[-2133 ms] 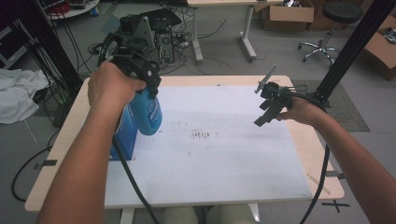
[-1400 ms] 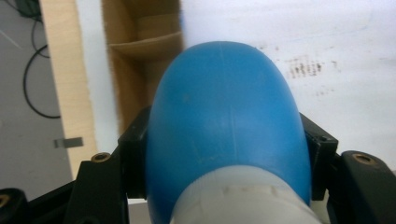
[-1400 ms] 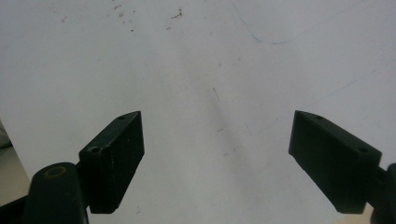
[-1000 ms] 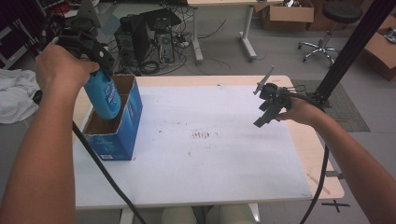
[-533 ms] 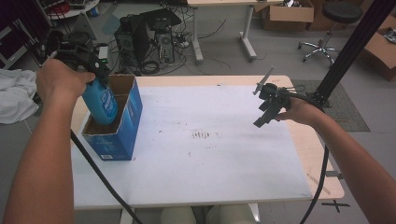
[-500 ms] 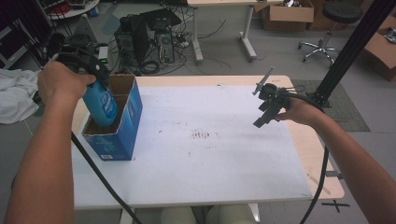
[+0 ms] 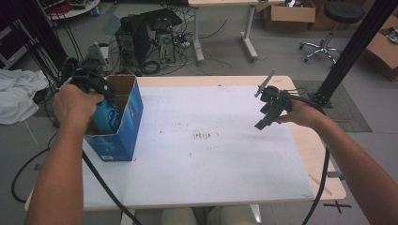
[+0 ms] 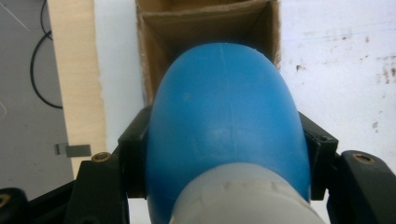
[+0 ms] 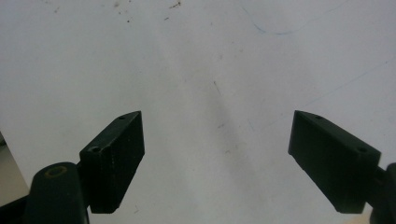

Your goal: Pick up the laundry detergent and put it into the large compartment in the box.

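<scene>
High view: your left gripper (image 7: 96, 86) has carried the blue bottle (image 7: 107, 117) down from above the table into the open cardboard box (image 7: 132, 122), jaws pinching its sides; I judge release comes next; your right gripper (image 7: 268, 105) hovers unmoved, jaws spread, empty; white table (image 7: 211, 159) scuffed; computers, cables, chair beyond.
</scene>
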`<act>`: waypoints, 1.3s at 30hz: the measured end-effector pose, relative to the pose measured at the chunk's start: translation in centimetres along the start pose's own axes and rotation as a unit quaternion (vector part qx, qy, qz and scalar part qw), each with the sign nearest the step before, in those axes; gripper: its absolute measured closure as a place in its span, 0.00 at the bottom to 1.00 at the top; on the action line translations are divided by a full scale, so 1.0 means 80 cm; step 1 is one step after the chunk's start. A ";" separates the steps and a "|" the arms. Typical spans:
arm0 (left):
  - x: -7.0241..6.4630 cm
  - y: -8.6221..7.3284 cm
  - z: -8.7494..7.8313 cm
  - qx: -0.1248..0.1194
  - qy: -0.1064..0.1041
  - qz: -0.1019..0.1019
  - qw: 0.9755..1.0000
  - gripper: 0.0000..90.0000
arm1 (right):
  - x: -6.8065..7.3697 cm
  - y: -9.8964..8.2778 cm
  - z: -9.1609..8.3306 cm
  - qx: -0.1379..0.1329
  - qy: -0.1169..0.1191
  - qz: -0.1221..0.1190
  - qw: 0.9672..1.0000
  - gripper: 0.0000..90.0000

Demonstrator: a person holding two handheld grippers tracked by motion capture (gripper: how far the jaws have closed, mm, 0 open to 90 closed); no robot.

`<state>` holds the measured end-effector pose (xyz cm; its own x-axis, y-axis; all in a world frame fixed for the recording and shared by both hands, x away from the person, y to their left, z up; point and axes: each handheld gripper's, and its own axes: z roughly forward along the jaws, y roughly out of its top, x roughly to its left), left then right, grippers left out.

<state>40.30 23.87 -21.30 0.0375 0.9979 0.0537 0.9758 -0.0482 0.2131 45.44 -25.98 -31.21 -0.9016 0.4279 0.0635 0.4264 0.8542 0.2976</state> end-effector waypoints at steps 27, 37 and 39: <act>0.003 -0.007 0.081 0.037 -0.003 0.021 0.999 0.42 | -0.005 -0.002 0.010 0.010 0.007 0.007 1.000 0.20; 0.003 -0.007 0.094 0.036 -0.008 0.017 0.999 0.42 | -0.006 -0.005 0.009 0.010 0.006 0.010 1.000 0.20; 0.004 -0.007 0.094 0.037 -0.008 0.017 0.999 0.42 | -0.005 -0.005 0.009 0.010 0.006 0.010 1.000 0.20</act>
<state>41.39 24.52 -28.76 0.0737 0.9964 0.0431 0.9870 -0.0790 0.1397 45.71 -26.31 -32.02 -0.8939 0.4408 0.0810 0.4450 0.8516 0.2769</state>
